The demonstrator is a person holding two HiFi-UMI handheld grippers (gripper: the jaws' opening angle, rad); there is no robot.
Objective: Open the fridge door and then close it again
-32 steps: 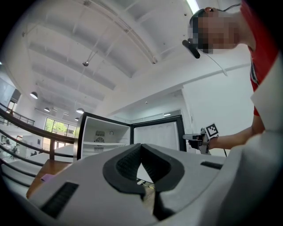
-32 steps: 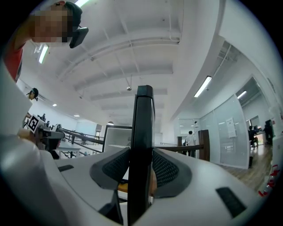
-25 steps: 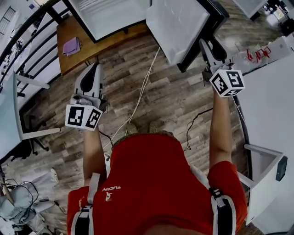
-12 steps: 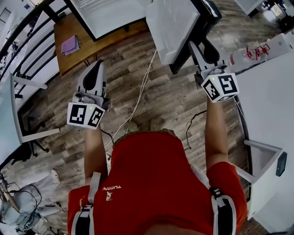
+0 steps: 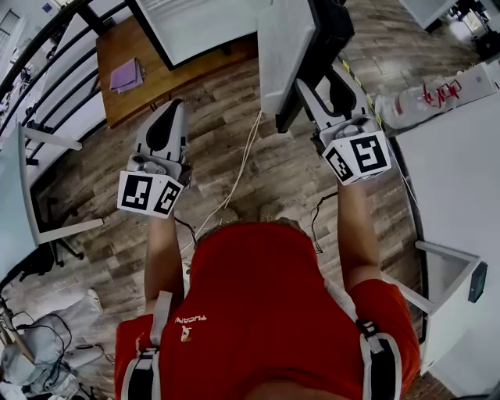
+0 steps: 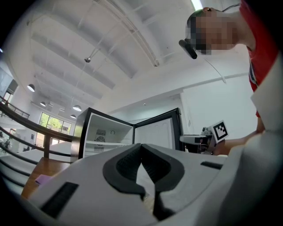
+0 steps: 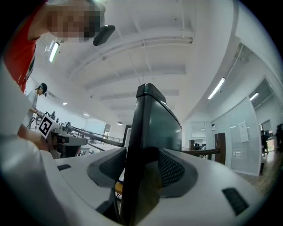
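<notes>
The fridge (image 5: 195, 23) is being cut off at the head view's top edge. The fridge door (image 7: 152, 128) is standing open between the right tongs (image 7: 141, 167), which are opening, and is blocking their view ahead. The left tongs (image 6: 142, 152) are hovering clenched and empty. A white cable (image 5: 238, 168) is lying between both tongs.

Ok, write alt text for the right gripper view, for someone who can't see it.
A black fridge door stands edge-on between the jaws of the right claw, which are opening around it. Behind it, strip lights glow on a white ceiling.
</notes>
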